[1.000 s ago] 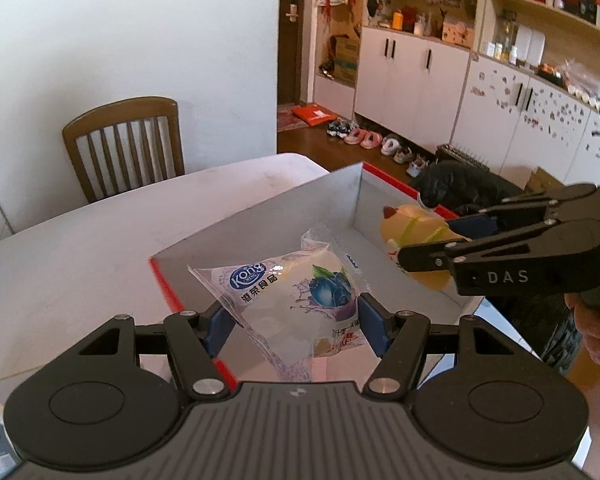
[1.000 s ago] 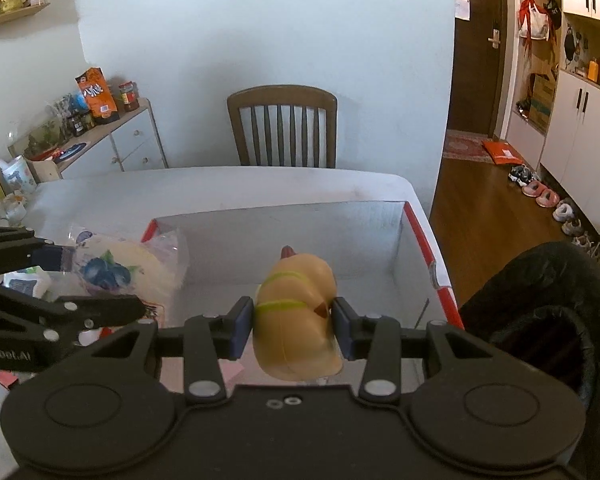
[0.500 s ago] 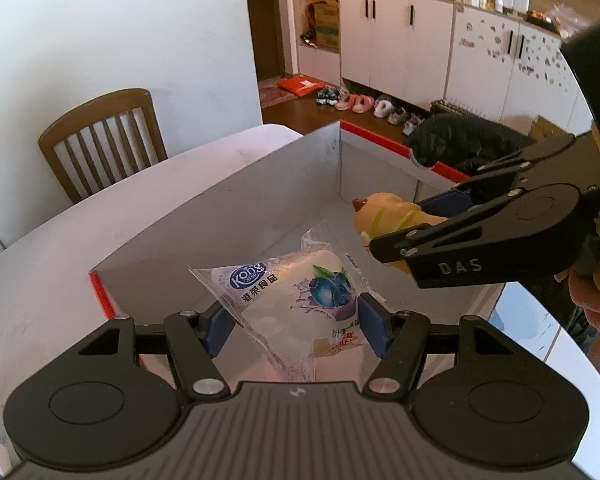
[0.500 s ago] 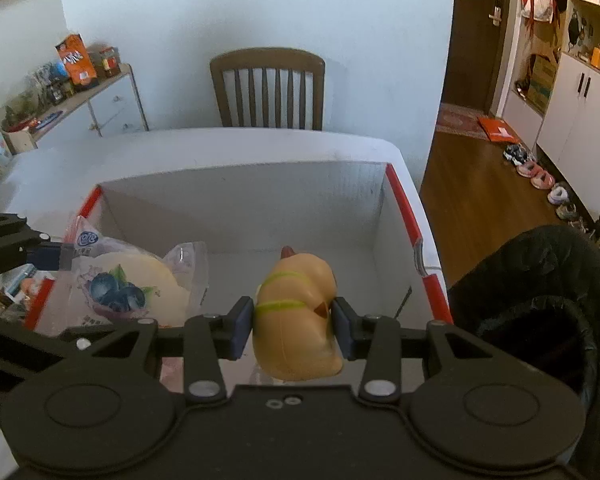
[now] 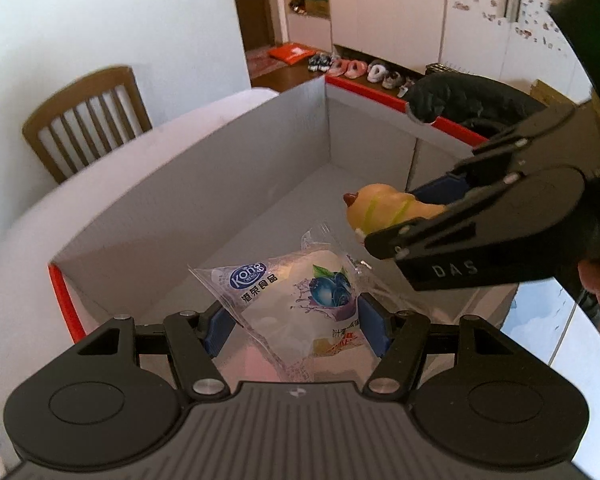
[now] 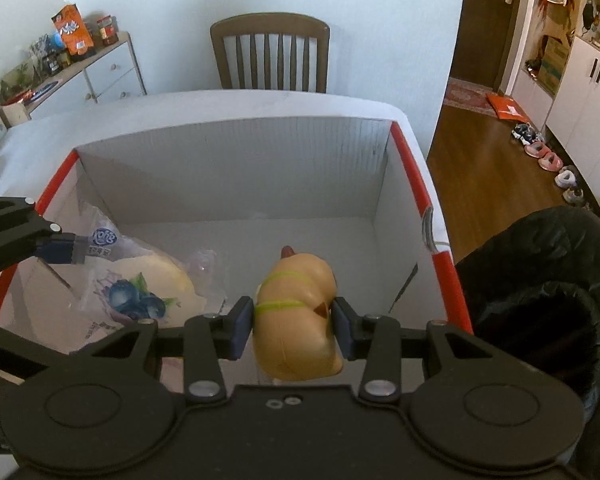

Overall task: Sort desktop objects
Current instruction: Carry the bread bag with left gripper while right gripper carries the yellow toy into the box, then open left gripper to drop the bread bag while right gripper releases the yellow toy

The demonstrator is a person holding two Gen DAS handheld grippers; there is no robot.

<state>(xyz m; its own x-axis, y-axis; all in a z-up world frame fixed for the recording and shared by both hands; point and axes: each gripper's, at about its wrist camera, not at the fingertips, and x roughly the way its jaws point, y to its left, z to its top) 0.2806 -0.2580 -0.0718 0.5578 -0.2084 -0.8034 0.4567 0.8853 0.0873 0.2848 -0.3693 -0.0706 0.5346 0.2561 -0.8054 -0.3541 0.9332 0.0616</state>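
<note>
Both claws are clamped over the box: the left claw on a light, crinkly, slippery snack packet best pinched mid-body, the right claw on a smooth, rigid-looking toy duck across its sides.

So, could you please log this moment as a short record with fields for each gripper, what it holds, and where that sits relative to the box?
left gripper: shut on the blueberry snack packet
right gripper: shut on the yellow duck toy
container: grey box with red rim, open top, on the white table
packet position: held inside the box, near its left side
toy position: held inside the box, right of the packet
contact with box floor: cannot tell
background: wooden chair behind the table
</note>
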